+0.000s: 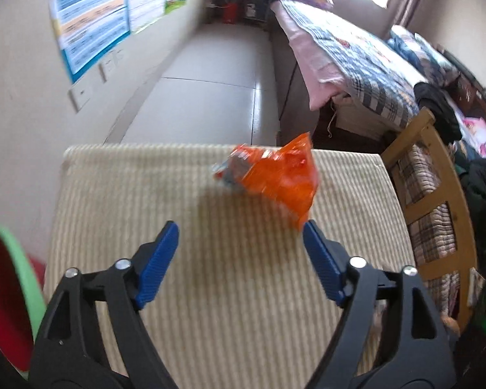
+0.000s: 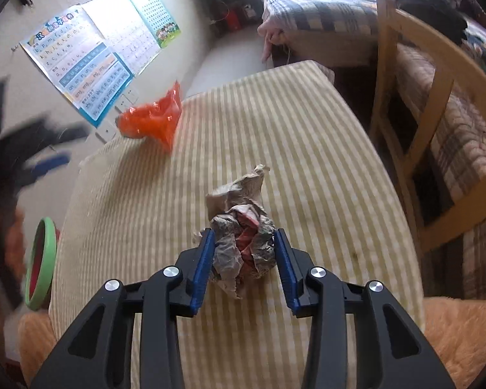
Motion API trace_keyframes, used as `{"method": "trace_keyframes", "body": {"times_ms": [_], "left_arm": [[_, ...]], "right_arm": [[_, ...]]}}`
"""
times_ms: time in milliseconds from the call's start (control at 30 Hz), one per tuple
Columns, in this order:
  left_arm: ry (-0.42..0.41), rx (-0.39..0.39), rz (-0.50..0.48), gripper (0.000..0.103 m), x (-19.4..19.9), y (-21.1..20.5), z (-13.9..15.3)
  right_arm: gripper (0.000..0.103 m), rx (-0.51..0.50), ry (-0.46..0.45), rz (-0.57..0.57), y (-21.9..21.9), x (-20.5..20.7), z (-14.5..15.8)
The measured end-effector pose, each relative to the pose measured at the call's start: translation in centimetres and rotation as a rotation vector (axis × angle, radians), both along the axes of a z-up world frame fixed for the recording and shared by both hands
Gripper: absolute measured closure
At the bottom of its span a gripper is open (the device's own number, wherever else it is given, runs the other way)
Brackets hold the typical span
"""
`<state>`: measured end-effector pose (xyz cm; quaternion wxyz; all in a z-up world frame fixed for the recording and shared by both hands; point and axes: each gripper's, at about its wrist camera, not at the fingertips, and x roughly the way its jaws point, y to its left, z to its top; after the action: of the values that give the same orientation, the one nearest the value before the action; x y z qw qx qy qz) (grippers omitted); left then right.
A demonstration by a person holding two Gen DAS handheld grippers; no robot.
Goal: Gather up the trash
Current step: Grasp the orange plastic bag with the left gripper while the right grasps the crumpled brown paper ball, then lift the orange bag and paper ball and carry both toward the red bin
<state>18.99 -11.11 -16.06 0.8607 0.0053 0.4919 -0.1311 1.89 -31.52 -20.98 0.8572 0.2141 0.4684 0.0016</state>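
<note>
An orange plastic wrapper (image 1: 282,178) lies crumpled near the far edge of the striped tablecloth (image 1: 194,308). My left gripper (image 1: 240,227) is open wide just short of it, and its right fingertip is close to the wrapper's near corner. In the right wrist view a crumpled ball of brown paper (image 2: 239,227) with red print sits on the cloth (image 2: 307,162) between the blue pads of my right gripper (image 2: 244,231). Both pads touch the ball's sides. The orange wrapper (image 2: 152,120) shows at the far left corner, with the blurred left gripper (image 2: 42,168) beside it.
A red bin with a green rim (image 1: 22,259) stands left of the table, also seen low on the left as the bin (image 2: 47,246). A wooden chair (image 2: 421,81) with a checked cushion is at the table's right side. A bed (image 1: 356,52) and tiled floor lie beyond.
</note>
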Motion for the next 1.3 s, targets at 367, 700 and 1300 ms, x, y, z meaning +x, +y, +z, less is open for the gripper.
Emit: {"method": "trace_keyframes", "body": {"times_ms": [367,700,1300], "left_arm": [[0.093,0.034,0.034,0.025,7.1,-4.1,-2.6],[0.176,0.039,0.075,0.041,8.7,-4.2,-4.8],[-0.002,0.173,-0.057,0.042,-9.0,3.4,-0.2]], "right_arm": [[0.065,0.026,-0.054,0.020,-1.1,0.6,-0.4],[0.064,0.039,-0.058,0.023,-1.2,0.7,-0.6],[0.064,-0.052,-0.046,0.088,1.3,0.1,0.8]]}}
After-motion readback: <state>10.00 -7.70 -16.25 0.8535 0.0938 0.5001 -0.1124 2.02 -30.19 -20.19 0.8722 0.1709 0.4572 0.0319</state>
